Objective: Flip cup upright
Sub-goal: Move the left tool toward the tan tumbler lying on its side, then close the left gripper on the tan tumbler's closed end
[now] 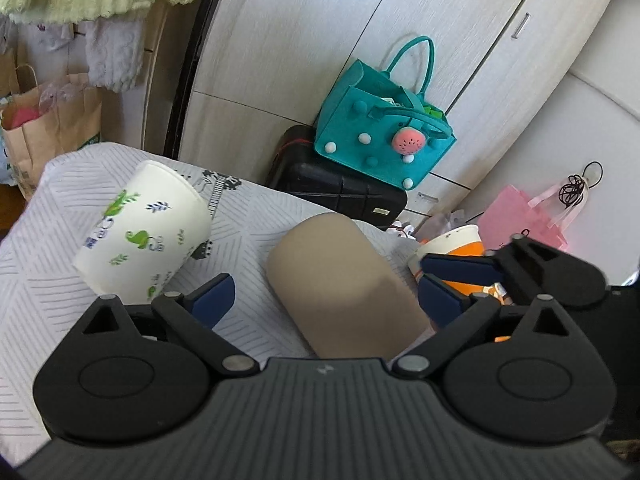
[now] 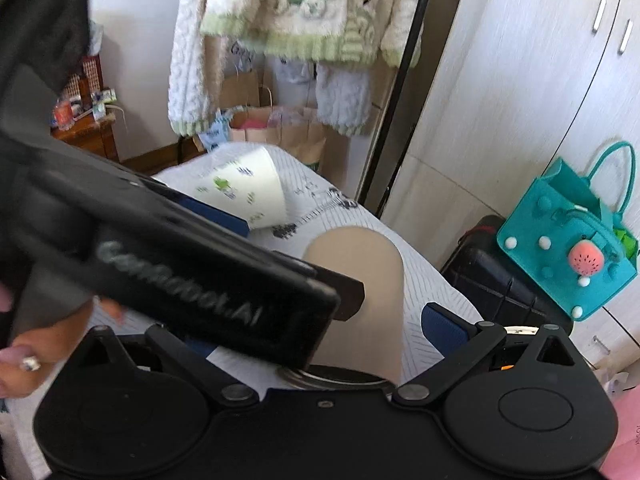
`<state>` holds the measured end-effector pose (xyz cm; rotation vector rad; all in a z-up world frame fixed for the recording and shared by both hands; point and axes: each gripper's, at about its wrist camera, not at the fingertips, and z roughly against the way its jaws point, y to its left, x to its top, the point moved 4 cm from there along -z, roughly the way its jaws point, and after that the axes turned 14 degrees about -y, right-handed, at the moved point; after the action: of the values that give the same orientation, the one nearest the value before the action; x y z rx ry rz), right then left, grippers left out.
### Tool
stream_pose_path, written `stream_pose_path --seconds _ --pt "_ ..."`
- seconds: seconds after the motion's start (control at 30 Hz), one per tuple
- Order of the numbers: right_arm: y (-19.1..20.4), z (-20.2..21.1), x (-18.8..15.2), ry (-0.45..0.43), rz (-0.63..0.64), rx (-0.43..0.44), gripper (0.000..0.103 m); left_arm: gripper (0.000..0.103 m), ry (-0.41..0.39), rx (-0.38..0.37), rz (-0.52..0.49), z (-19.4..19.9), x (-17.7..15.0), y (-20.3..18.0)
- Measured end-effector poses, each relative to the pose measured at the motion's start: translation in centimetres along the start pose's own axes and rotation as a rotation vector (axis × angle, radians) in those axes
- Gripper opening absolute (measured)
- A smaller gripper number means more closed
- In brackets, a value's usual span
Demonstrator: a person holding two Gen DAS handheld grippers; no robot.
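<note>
Up close, the left hand-held gripper [image 1: 328, 300] spreads wide around a smooth beige cylindrical cup [image 1: 344, 280], apparently upside-down on ribbed cloth [image 1: 248, 216].

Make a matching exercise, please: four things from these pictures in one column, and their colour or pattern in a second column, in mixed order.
Things:
1. middle cup
2. left cup
3. felt bag
4. case under the bag

Descriptions:
A. teal with small pompoms
B. plain beige
C. black
D. white with green dinosaurs

Pairs: 1-B, 2-D, 3-A, 4-C
</note>
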<state>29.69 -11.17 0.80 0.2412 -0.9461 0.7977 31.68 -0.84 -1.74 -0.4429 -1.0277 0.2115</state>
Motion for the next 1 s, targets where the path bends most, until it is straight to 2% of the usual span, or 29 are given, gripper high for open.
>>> stream_pose_path --seconds 0.23,0.43,0.67,0.77,0.87,1.0 --pt "-0.7 -1.6 -0.6 0.009 -0.022 0.04 0.103 0.094 0.006 0.034 0.041 -0.9 -0.2 0.9" --pt "-1.1 -2.3 -1.1 0.023 -0.029 0.053 0.103 0.092 0.009 0.034 0.03 -1.4 -0.3 1.2" --pt "-1.5 -3.1 -1.6 0.035 -0.04 0.058 0.091 0.063 0.036 -0.049 0.061 -1.7 -0.6 0.3" --pt "-1.7 -3.2 -1.7 0.037 -0.039 0.022 0.084 0.061 0.027 -0.053 0.077 -1.9 -0.7 0.2" --pt "-2.2 -3.3 -1.7 0.04 -0.078 0.019 0.084 0.06 0.035 -0.068 0.108 -1.9 -1.0 0.6" --pt "-1.8 -3.1 -1.8 0.045 -0.066 0.008 0.084 0.06 0.049 -0.076 0.121 -1.6 -1.2 0.8"
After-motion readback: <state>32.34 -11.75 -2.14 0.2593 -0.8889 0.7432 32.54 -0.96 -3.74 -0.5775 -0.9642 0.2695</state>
